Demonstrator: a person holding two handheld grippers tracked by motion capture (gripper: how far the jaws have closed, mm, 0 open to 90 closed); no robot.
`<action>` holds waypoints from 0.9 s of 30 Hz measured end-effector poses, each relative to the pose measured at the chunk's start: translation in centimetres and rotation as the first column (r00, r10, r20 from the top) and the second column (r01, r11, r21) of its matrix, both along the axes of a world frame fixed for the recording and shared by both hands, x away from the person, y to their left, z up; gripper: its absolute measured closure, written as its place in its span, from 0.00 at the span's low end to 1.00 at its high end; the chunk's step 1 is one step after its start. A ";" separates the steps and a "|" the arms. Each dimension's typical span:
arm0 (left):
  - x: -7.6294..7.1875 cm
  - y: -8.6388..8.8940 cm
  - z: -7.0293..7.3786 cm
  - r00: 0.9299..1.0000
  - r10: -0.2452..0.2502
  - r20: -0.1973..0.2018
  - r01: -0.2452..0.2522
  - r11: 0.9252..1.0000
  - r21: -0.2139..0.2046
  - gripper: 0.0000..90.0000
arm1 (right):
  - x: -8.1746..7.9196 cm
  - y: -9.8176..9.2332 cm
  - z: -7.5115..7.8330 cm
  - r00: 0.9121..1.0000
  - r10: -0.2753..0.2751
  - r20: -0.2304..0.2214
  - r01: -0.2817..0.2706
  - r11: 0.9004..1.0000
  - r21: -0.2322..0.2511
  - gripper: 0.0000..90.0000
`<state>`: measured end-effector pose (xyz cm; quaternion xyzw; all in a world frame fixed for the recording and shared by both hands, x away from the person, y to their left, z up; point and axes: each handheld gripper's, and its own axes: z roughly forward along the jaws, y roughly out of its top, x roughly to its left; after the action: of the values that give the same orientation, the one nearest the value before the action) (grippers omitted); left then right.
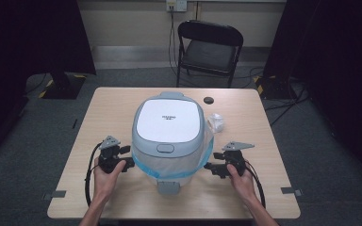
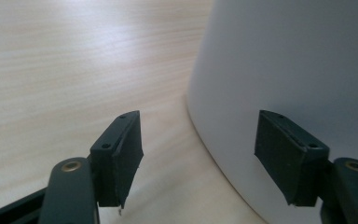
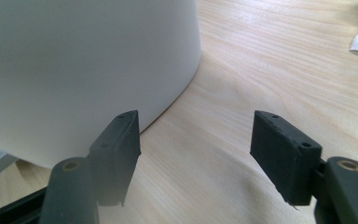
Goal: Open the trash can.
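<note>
I have both tools low on the pale wooden counter [image 1: 245,197], one on each flank of the big white and grey plastic bin with the closed flat lid [image 1: 168,136]. My left tool [image 1: 128,162] stands with its jaws spread wide and nothing between them; in the left gripper view the bin's smooth white wall [image 2: 284,70] rises just ahead of it and to its right, close behind the right-hand jaw, though I cannot tell whether that jaw touches it. My right tool [image 1: 210,166] mirrors this: jaws wide apart, gripping nothing, with the bin wall [image 3: 84,60] ahead of it and to its left, apart from the pads.

Just beyond the tools, a thin blue plastic liner edge [image 1: 202,162] hangs out around the bin's front, under the lid. Farther past my right tool lies a crumpled white plastic scrap [image 1: 216,122] on the counter, beside the bin.

My worry is the wall itself. It is curved, slick and far wider than either opening, so a pinch there would likely skid off. If I push from one side alone, the bin could slide or twist across the counter. Catching only the loose liner may tear it or drag it out.
</note>
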<state>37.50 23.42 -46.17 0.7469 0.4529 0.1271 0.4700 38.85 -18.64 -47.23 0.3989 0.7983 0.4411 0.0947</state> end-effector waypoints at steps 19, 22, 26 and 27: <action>-9.2 -3.0 -0.1 0.951 -0.308 0.035 0.308 0.951 -0.002 0.56 | -0.5 -1.1 -0.4 1.000 -0.017 -0.015 0.017 1.000 0.018 0.35; -9.3 -5.1 -0.1 0.930 -0.365 0.039 0.365 0.931 0.014 0.64 | -0.5 -1.0 -0.4 1.000 -0.016 -0.017 0.016 1.000 0.021 0.35; -9.1 -7.4 -0.3 0.911 -0.410 0.040 0.408 0.912 0.051 0.81 | -0.6 -1.0 -0.3 1.000 -0.010 -0.011 0.010 1.000 0.023 0.35; -8.8 -8.1 -0.4 0.912 -0.409 0.039 0.407 0.912 0.055 0.85 | -0.6 -1.0 -0.3 1.000 -0.009 -0.010 0.009 1.000 0.024 0.35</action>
<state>28.66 15.36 -46.57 0.8322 0.2722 0.0551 0.4799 38.25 -19.68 -47.55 0.4059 0.7916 0.4483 0.0877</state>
